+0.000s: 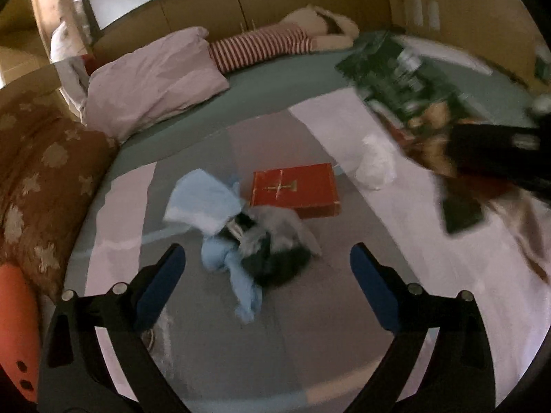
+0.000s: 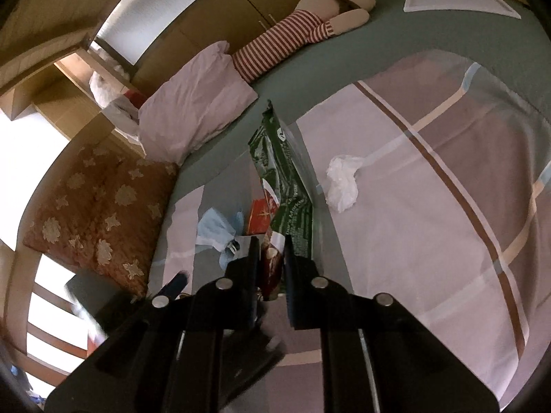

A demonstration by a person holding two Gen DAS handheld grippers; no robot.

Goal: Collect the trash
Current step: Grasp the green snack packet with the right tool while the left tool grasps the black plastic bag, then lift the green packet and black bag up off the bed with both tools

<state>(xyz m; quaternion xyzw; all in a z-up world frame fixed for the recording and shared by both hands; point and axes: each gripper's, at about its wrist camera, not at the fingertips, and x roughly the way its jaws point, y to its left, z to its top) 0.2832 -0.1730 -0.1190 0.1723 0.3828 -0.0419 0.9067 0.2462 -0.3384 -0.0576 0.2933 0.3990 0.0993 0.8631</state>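
Observation:
My left gripper is open and empty, hovering over a heap of light blue cloth or wrappers on the bed. A red flat box lies just beyond the heap. A crumpled white tissue lies to the right; it also shows in the right wrist view. My right gripper is shut on a green snack wrapper and holds it above the bed. In the left wrist view the wrapper and right gripper appear blurred at the upper right.
A pink pillow, a brown flowered cushion and a striped plush toy lie along the bed's far side. The striped bedspread covers the bed. Wooden cabinets stand behind. An orange object is at the lower left.

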